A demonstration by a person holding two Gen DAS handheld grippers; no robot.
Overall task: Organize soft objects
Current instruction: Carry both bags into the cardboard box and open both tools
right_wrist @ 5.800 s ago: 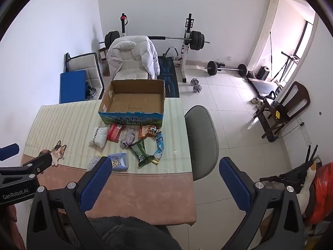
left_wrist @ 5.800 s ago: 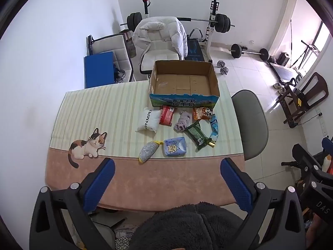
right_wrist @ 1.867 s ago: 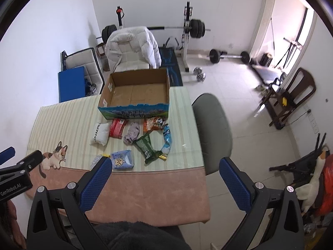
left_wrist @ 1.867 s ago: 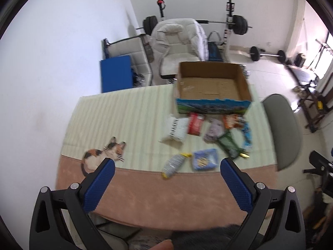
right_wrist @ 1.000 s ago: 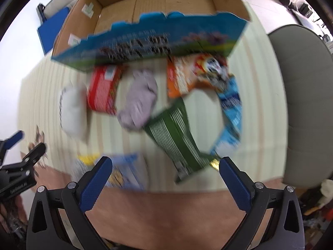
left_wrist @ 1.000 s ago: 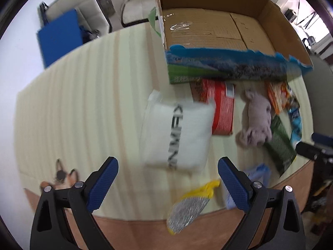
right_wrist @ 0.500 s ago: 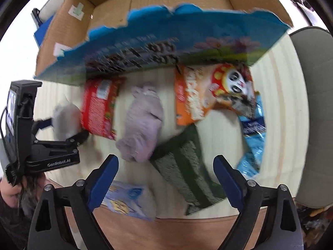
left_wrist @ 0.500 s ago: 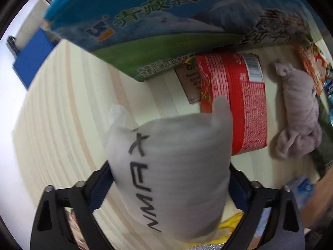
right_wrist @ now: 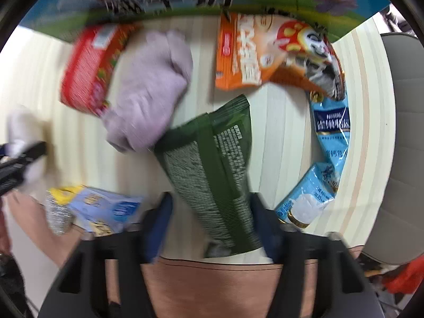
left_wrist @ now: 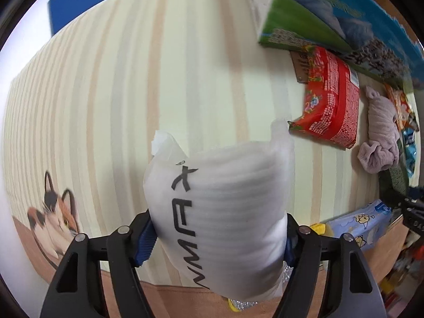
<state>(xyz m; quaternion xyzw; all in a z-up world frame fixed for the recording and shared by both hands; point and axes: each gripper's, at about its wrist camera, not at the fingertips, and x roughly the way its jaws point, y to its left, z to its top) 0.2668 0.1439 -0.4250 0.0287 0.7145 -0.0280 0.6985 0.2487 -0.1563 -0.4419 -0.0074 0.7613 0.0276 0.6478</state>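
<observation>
Soft packets lie on the striped tabletop (left_wrist: 185, 53) before a cardboard box (left_wrist: 331, 18). White pillow pack (left_wrist: 222, 206), pinched by the left gripper (left_wrist: 220, 235), whose jaws have just been closing; green pouch (right_wrist: 212, 164) sits between the right gripper (right_wrist: 212, 225), jaws closing, contact unclear.

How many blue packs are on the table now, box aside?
2. A light-blue sachet strip runs down from the orange packet; a blue tissue pack lies at the front beside the silver pouch. More may lie hidden beneath other packets.
</observation>
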